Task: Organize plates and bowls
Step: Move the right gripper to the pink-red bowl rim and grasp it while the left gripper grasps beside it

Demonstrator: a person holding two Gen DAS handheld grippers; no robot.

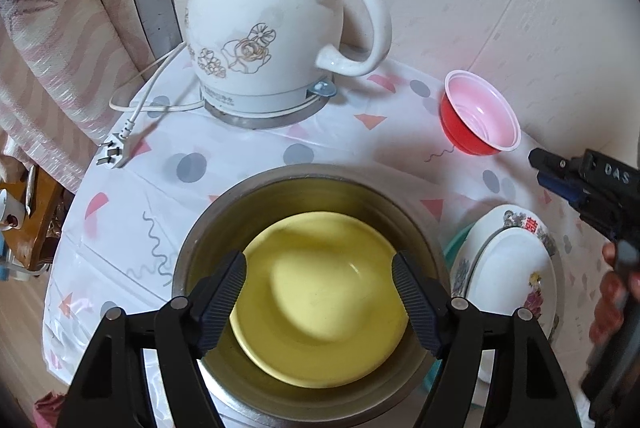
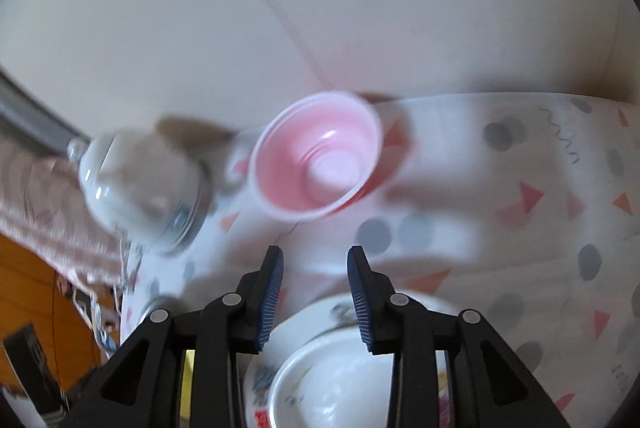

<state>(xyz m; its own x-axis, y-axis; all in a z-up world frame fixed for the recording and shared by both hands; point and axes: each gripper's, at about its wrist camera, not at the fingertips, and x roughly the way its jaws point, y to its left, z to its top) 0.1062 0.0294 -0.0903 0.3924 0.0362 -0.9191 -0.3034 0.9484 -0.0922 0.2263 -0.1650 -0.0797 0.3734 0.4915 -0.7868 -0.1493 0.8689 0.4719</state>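
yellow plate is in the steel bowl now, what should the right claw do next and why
Probably carry the right claw forward to the small red plastic bowl and grip its rim. That bowl sits alone on the patterned tablecloth, the claw is open and empty and already faces it, and the left claw hangs open over the yellow plate.

The kettle [image 2: 140, 183] at nine o'clock is smeared by blur; the flowered plate [image 2: 320, 380] is cut off at six o'clock.

glossy yellow plate [image 1: 320, 300] in a brushed metal bowl [image 1: 208, 228]; glazed ceramic kettle [image 1: 264, 27]; thin plastic red bowl [image 1: 478, 119]; glossy plastic tablecloth [image 1: 224, 147].
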